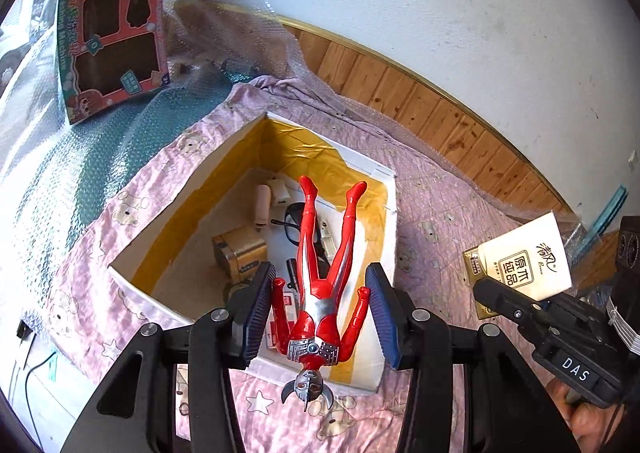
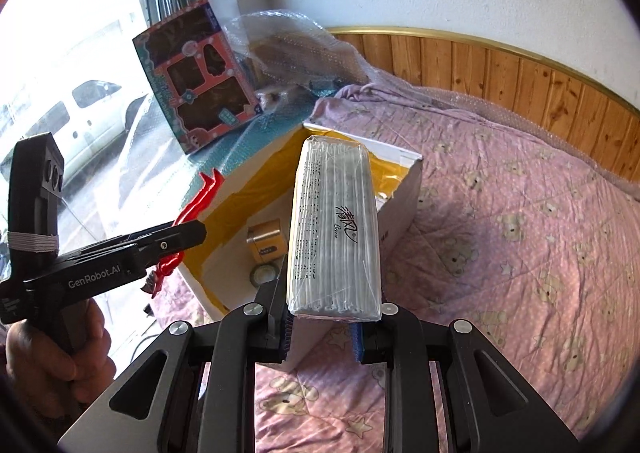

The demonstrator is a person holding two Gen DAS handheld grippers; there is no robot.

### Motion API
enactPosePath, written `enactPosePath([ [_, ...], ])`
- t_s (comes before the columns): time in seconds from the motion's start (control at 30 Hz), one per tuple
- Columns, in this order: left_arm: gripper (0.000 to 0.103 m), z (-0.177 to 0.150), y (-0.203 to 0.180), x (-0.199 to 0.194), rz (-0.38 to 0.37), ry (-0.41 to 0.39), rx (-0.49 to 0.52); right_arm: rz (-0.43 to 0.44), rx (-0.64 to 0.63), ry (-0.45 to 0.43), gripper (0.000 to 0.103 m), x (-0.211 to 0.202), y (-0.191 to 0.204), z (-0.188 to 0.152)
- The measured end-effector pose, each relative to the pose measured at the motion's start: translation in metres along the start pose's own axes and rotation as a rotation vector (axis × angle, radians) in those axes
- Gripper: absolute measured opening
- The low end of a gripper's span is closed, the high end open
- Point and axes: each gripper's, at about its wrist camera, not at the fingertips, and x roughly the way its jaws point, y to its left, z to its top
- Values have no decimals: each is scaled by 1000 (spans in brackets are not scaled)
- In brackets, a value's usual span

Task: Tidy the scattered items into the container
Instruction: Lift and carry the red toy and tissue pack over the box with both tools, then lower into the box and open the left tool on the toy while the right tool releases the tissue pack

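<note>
Bed (image 2: 520, 213): showing no loose items on the visible quilt; rest cropped off.
Box (image 1: 132, 277): already holding a gold tin (image 1: 240, 253), glasses, small bits hard to identify.
Tissue pack (image 2: 334, 229): being clamped in right tool (image 2: 328, 327), nearing the box.
Figure (image 1: 320, 277): hanging over the box between left tool (image 1: 322, 309) pads spread apart; contact unclear.
</note>
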Motion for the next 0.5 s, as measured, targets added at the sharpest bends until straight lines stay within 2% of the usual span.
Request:
enactPosePath([
  [0.27,48,21,31,14,0,22,-80,28,-36,5,23,20,1,27],
  [0.5,48,38,37,50,-33,98,-146,23,-68,44,23,58,-9,57],
])
